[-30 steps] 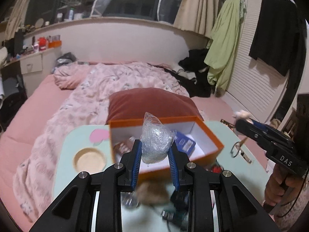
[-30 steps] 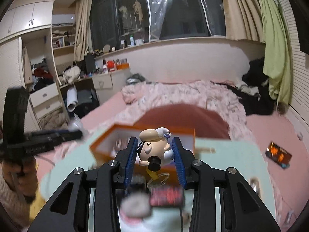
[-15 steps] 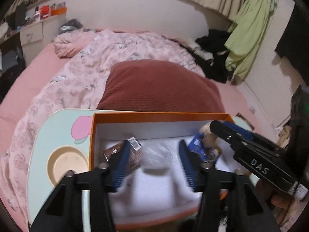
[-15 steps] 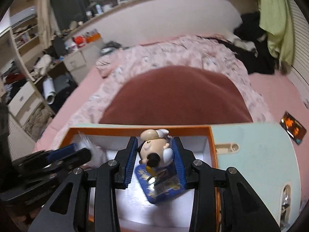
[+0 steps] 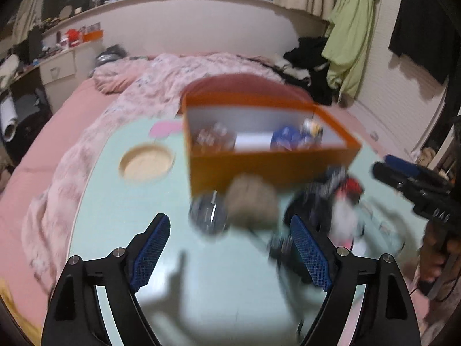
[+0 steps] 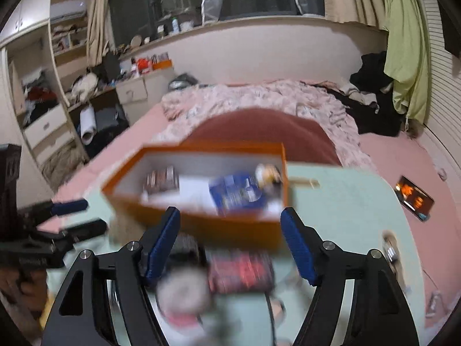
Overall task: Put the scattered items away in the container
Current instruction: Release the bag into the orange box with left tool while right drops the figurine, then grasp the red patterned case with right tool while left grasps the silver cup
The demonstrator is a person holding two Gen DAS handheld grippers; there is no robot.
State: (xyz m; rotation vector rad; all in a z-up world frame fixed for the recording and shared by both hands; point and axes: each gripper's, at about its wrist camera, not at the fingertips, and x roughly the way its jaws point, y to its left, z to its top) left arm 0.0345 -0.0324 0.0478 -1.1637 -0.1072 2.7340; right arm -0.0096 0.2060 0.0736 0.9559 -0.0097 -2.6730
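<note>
An orange box with a white inside stands on the mint-green table. In it lie a blue packet, a small figurine and a brown packet. My left gripper hovers in front of the box, its jaws opening with nothing gripped. Beyond it on the table are a tan fuzzy ball and a dark round object. My right gripper is also opening and holds nothing. A dark red packet and a white fluffy thing lie below it, blurred.
The table has a round cup recess at the left. A red-brown pillow and pink bedding lie behind the box. A lit phone rests on the bed at the right. A red and white item lies near the box's right corner.
The left gripper let go of the clear bag and the right gripper let go of the figurine inside the box. Both opened and drew back to the near side of the box.
</note>
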